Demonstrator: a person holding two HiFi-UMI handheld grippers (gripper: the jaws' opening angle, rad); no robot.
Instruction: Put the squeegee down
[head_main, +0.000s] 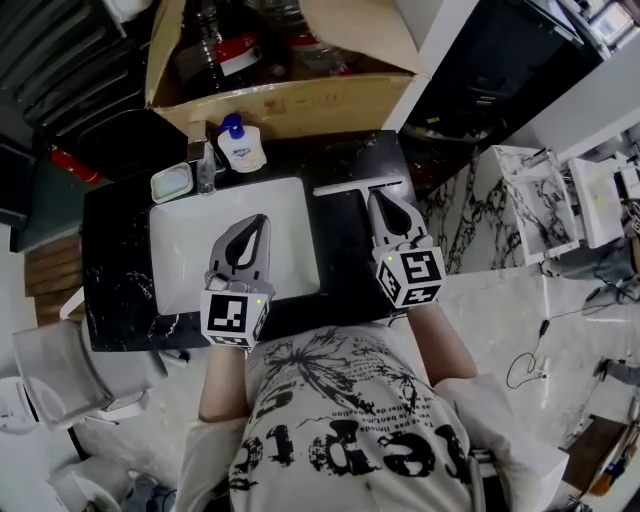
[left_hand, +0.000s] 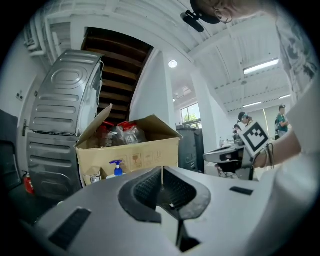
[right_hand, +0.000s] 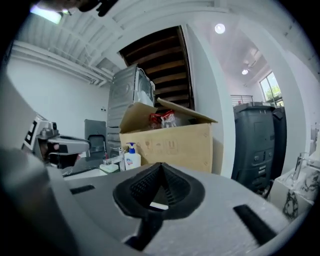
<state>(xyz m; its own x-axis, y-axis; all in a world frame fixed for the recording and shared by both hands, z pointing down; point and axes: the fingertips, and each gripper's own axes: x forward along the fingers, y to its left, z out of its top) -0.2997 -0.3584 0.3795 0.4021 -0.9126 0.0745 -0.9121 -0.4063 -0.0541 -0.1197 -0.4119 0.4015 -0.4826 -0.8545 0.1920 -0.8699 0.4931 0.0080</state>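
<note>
The white squeegee (head_main: 352, 187) lies on the black counter (head_main: 120, 250) to the right of the sink, its blade running left to right. Its handle is hidden under my right gripper (head_main: 379, 195), which hangs above it. The right gripper (right_hand: 161, 165) points about level with its jaws shut and nothing between them. My left gripper (head_main: 262, 219) is held over the white sink (head_main: 180, 260). Its jaws (left_hand: 162, 170) are shut and empty too.
An open cardboard box (head_main: 290, 100) full of bottles stands behind the counter. A soap pump bottle (head_main: 241, 145), a tap (head_main: 205, 165) and a soap dish (head_main: 171, 182) sit at the sink's back edge. A marble top (head_main: 470, 215) with a white tray (head_main: 545, 200) lies to the right.
</note>
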